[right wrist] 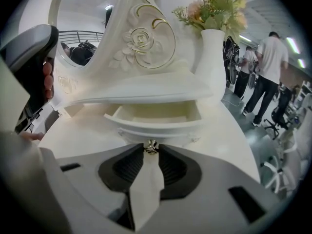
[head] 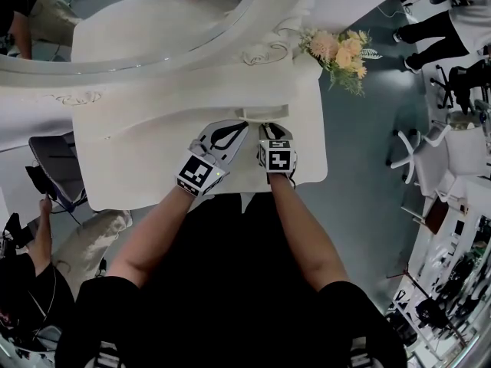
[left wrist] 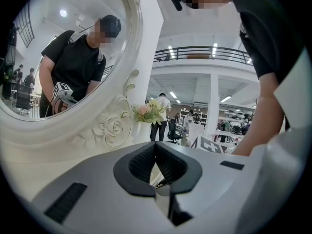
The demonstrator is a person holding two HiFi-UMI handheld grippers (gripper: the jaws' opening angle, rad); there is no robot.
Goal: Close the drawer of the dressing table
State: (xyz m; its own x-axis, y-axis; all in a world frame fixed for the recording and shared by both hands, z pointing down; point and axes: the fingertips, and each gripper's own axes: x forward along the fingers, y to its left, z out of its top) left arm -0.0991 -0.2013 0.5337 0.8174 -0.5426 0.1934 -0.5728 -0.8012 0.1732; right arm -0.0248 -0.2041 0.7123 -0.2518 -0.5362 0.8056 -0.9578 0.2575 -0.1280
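The white dressing table [head: 146,159] has a small drawer [right wrist: 156,117] pulled out under its raised shelf, also seen in the head view as the drawer [head: 262,113]. A little metal knob [right wrist: 151,146] sticks out of the drawer front. My right gripper [right wrist: 151,151] points down at it, its fingertips [right wrist: 139,152] closed against the knob on both sides. In the head view the right gripper [head: 275,127] is at the drawer front. Just left of it, my left gripper [head: 239,127] is shut with nothing between its fingers. The left gripper [left wrist: 156,147] looks level along the tabletop.
An oval mirror [head: 153,21] in a carved white frame [right wrist: 141,38] rises behind the drawer. A white vase [right wrist: 210,52] of flowers [head: 341,52] stands at the table's back right corner. People and office chairs [head: 418,148] are on the floor to the right.
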